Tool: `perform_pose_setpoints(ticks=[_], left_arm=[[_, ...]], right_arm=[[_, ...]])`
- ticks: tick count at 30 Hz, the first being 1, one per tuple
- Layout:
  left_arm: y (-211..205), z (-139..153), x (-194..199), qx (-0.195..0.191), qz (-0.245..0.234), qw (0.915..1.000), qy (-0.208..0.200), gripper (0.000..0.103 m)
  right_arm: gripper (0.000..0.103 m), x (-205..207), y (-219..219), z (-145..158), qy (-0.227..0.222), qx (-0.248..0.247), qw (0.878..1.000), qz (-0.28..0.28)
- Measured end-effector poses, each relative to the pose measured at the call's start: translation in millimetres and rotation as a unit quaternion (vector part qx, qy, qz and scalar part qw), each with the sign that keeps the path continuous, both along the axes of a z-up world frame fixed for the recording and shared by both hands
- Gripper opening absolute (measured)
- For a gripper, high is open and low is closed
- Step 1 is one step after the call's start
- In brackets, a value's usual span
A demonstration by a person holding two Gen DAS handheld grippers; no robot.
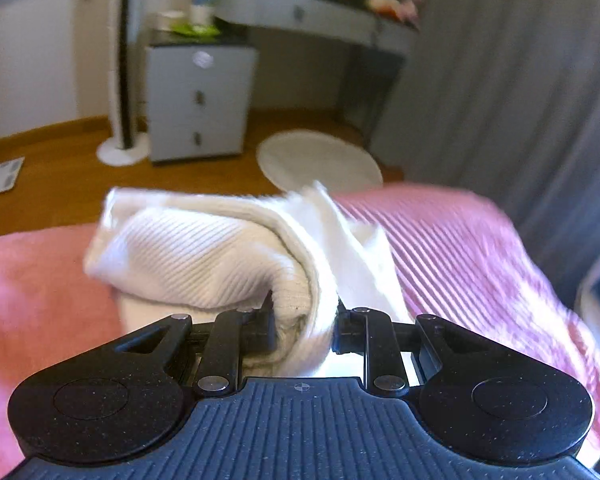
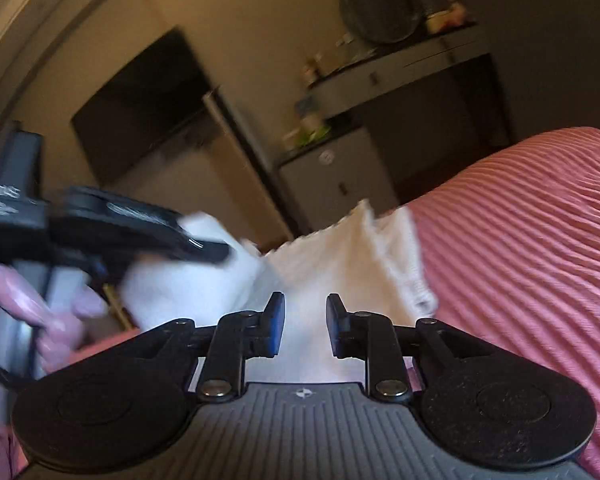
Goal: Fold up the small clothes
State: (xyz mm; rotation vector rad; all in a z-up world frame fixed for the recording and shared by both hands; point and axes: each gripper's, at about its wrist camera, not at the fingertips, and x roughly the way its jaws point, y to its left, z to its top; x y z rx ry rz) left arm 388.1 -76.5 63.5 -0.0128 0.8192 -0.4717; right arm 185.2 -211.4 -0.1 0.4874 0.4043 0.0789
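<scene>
Left hand-held gripper (image 1: 303, 312) lifts a white knit garment (image 1: 204, 252) over the pink bed (image 1: 479, 248).
Its jaws pinch a bunched fold; the right hand-held gripper (image 2: 304, 320), narrowly parted and gripping nothing, faces cloth at twelve o'clock.

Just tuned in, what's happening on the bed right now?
A person is folding a small white ribbed garment on a pink bedspread, working with a hand-held gripper in each hand. The left hand-held gripper is clamped on a bunched edge of the cloth and carries it over the bed. The right hand-held gripper has a visible gap between its pads and grips nothing; white fabric only lies beyond it. The fold is mid-way, not laid flat yet.
</scene>
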Motion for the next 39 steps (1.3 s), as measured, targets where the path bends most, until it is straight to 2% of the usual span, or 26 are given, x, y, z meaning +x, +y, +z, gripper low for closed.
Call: perform_pose_setpoints(ticks=[1,2,3,4,5,8,11,12,15,16,17,19,20,22,25,27,30,32,35,36,39], left_arm=[[-14,-10,-1,0.011,-0.008,0.9999,0.000,0.028],[-26,-20,-1,0.019,-0.012,0.9997,0.000,0.035],[-34,-32,-1,0.021,-0.013,0.9997,0.006,0.047],[-37,-41,0,0.014,-0.013,0.9997,0.017,0.054],[-36,-49,-1,-0.005,-0.014,0.9995,0.027,0.063],[-16,-47,-15,-0.053,0.025,0.9976,0.037,0.065],[18,-32,-47,-0.123,0.063,0.9901,0.022,0.086],[31,-31,-60,-0.124,0.091,0.9880,0.011,0.087],[59,-41,-91,-0.086,0.175,0.9808,0.002,0.087],[67,-47,-99,-0.080,0.188,0.9790,0.009,0.087],[74,-54,-105,-0.077,0.193,0.9781,0.016,0.087],[81,-69,-114,-0.063,0.202,0.9773,0.017,0.087],[83,-75,-116,-0.046,0.207,0.9771,0.014,0.087],[90,-83,-117,-0.031,0.217,0.9756,-0.003,0.086],[101,-92,-106,-0.067,0.219,0.9733,-0.001,0.086],[103,-97,-99,-0.071,0.215,0.9741,-0.008,0.086],[101,-106,-94,-0.051,0.189,0.9803,-0.025,0.085],[105,-105,-96,-0.063,0.188,0.9796,-0.032,0.084],[111,-103,-100,-0.103,0.192,0.9754,-0.029,0.082],[113,-104,-100,-0.111,0.194,0.9744,-0.028,0.082],[115,-106,-100,-0.119,0.197,0.9728,-0.026,0.083]], right_arm=[[0.022,0,-4,-6,0.011,-0.005,1.000,-0.007],[0.022,2,-6,-12,0.022,-0.004,1.000,-0.012],[0.022,4,-10,-17,0.032,0.004,0.999,-0.014],[0.022,7,-13,-22,0.041,0.014,0.999,-0.014],[0.022,8,-14,-24,0.044,0.022,0.999,-0.014],[0.023,10,-14,-25,0.038,0.024,0.999,-0.004],[0.023,9,-18,-29,0.039,0.044,0.998,-0.002],[0.023,8,-20,-29,0.041,0.057,0.998,0.000],[0.023,16,-25,-31,0.046,0.086,0.995,0.004],[0.030,15,-27,-31,0.048,0.100,0.994,0.007],[0.036,16,-30,-32,0.050,0.113,0.992,0.009],[0.065,18,-37,-32,0.056,0.146,0.988,0.014],[0.069,22,-38,-32,0.059,0.157,0.986,0.013],[0.071,29,-40,-24,0.059,0.159,0.985,0.012],[0.077,51,-34,-8,0.048,0.143,0.988,0.034],[0.077,74,-28,-4,0.076,0.122,0.988,0.051],[0.074,112,-22,-11,0.140,0.104,0.984,0.047],[0.066,128,-23,-17,0.160,0.124,0.978,0.055],[0.044,144,-17,-22,0.174,0.135,0.974,0.059],[0.033,147,-15,-22,0.172,0.132,0.974,0.064],[0.035,152,-8,-20,0.174,0.126,0.974,0.067]])
